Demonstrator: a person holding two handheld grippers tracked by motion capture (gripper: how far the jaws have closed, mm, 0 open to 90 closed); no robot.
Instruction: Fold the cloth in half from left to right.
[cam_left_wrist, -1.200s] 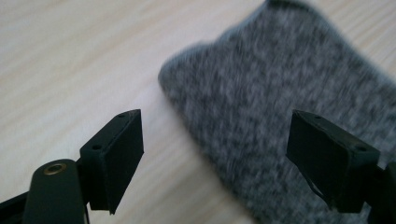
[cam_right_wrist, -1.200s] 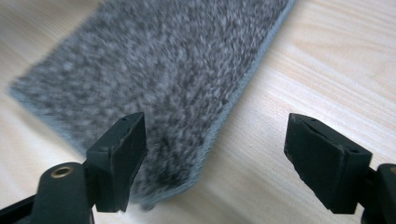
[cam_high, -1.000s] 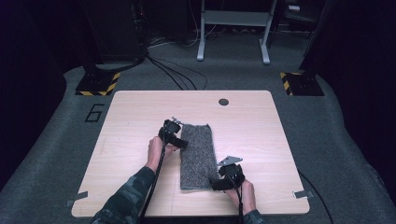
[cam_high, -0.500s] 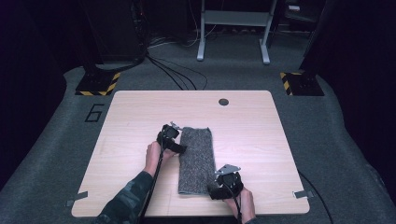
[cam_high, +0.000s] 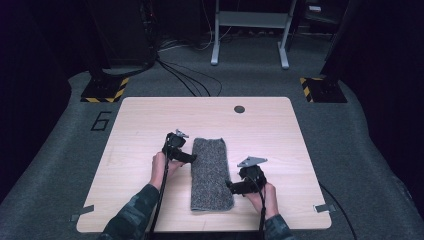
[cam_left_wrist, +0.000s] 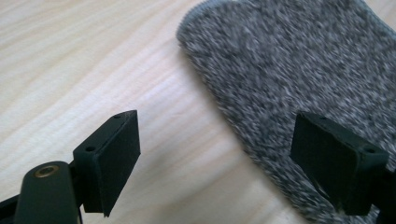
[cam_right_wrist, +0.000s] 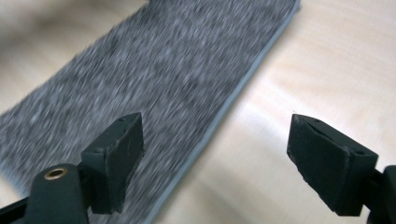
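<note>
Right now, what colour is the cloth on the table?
Speckled grey cloth, a salt-and-pepper fleck, clearest in the left gripper view.

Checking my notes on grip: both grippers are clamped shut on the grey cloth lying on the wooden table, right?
Not quite. Both the left gripper and the right gripper have their jaws open, as each gripper view shows. The grey cloth lies unheld on the wooden table.

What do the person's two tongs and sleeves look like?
Both tongs are black. The left tongs and right tongs each trail a black cable toward the person. The right carries a grey three-cornered plate on top. Up close, each has two flat, blocky black pads with small screw holes, plus a brass-coloured ring at the base. The sleeves are dark camouflage.
</note>
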